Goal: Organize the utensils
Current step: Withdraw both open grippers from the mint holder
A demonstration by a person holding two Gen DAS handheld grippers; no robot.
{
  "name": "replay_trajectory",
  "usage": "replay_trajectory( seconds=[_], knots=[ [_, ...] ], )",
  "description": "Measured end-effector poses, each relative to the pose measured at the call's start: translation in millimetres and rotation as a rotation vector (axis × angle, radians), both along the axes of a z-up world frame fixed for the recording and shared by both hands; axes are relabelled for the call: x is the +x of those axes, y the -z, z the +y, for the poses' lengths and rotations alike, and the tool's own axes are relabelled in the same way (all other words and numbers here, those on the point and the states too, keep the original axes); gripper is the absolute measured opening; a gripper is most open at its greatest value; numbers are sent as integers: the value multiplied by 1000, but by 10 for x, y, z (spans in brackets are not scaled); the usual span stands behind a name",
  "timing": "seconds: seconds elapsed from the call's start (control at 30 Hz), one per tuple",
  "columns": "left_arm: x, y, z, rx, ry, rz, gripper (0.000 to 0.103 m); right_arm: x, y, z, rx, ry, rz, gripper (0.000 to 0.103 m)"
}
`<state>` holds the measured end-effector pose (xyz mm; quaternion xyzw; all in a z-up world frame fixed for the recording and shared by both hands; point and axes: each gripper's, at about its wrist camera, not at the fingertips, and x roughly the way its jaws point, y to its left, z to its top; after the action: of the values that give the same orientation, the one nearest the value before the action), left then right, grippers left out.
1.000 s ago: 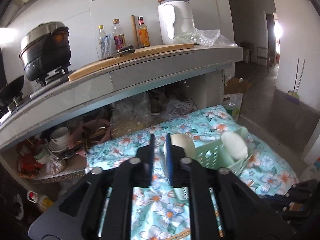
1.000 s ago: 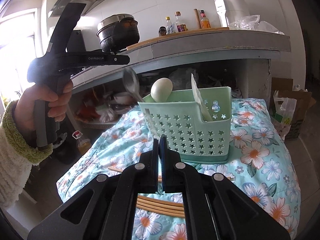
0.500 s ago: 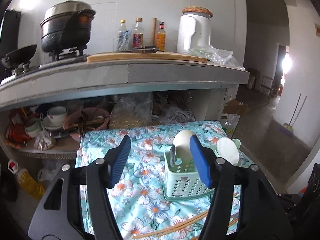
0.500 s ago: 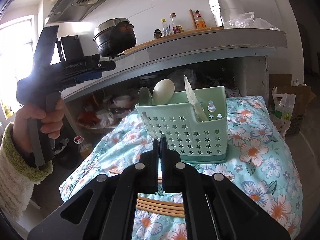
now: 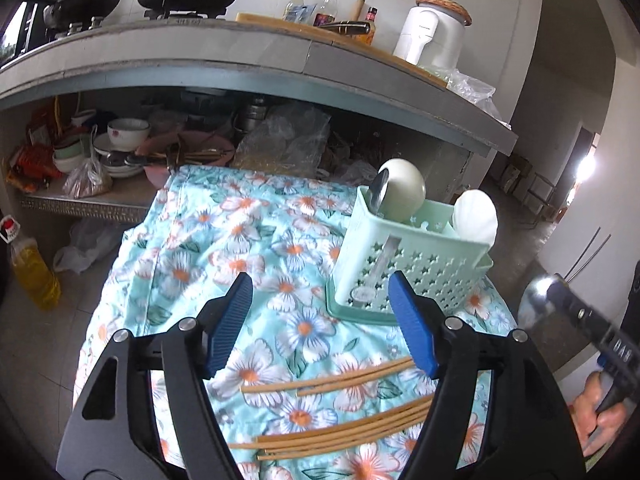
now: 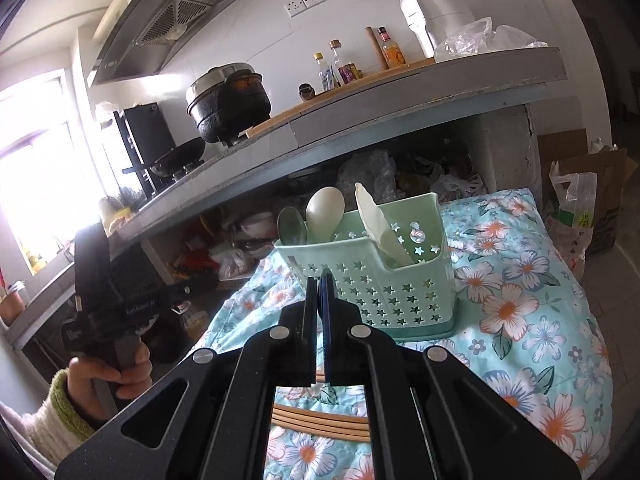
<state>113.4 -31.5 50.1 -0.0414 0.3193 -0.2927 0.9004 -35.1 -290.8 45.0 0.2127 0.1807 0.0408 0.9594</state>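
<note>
Risk lies low in the frame: the left tool (image 5: 320, 320), jaws just opened wide and empty, could scatter the thin bamboo chopsticks (image 5: 344, 432) on the floral-clothed surface (image 5: 208, 248) near the mint-green star-punched plastic caddy (image 5: 412, 264), while the right tool (image 6: 319, 296) is shut, empty.

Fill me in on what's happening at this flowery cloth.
A person with a gripper in each hand is sorting utensils. The green basket on the floral cloth already holds a metal spoon, a pale ladle and a white scoop. The left gripper, its jaws just opened with nothing between them, hangs over the bamboo chopsticks lying loose on the cloth. The right gripper is shut and empty.
</note>
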Motion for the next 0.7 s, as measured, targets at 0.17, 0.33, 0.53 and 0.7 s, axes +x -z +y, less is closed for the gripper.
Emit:
replay_trajectory(
  seconds=[0.17,0.33,0.53,0.7],
  knots=[
    [-59,115,-19,15,21,-7,71,-43,-227,-200,12,9,-46,2],
    [-96,175,-74,7,41,1,73,-70,-502,-476,44,7,-119,2],
    [-133,212,-100,-19,45,6,73,54,-794,-740,75,-22,-197,2],
    [-113,255,-70,-28,36,19,74,292,-902,-868,130,-63,-240,2]
  ],
)
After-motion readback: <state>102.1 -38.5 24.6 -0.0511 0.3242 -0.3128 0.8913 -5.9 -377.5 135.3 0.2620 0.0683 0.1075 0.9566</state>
